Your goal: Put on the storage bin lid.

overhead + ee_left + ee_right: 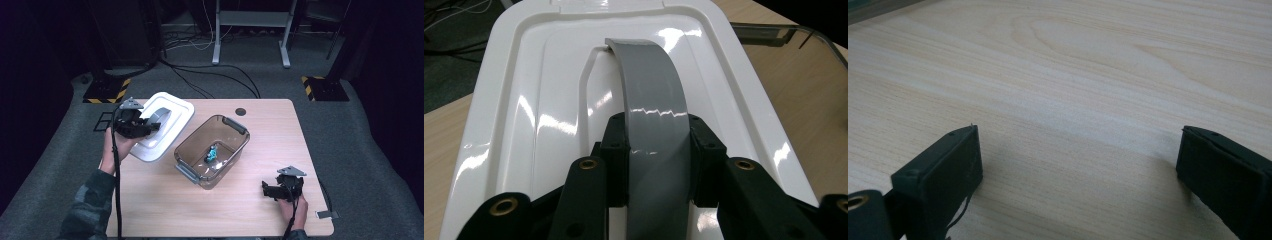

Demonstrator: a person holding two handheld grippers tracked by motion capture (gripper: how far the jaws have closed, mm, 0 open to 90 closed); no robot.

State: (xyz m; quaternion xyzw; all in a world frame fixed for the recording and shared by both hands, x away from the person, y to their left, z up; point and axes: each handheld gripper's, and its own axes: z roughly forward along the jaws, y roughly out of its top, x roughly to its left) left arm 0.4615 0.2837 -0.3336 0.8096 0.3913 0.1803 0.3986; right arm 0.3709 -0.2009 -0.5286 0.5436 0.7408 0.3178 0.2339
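A white box lid [175, 112] is lifted and tilted over the table's far left corner. My left gripper [149, 127] is shut on its arched grey handle [161, 116]. In the left gripper view the black pads [616, 150] squeeze the grey handle [651, 85] from both sides, with the glossy lid [539, 100] beneath. A clear brownish storage box [192, 145] stands uncovered in the middle of the table, with a small teal object [213, 152] inside. My right gripper [266, 189] rests open near the front right edge; its jaws [1078, 170] stand wide apart over bare wood.
The light wooden table [270, 135] has a round cable hole [241, 111] at the back. Beyond it, on the grey carpet, are cables, stand bases with yellow-black tape [107, 92] and a desk frame [250, 30].
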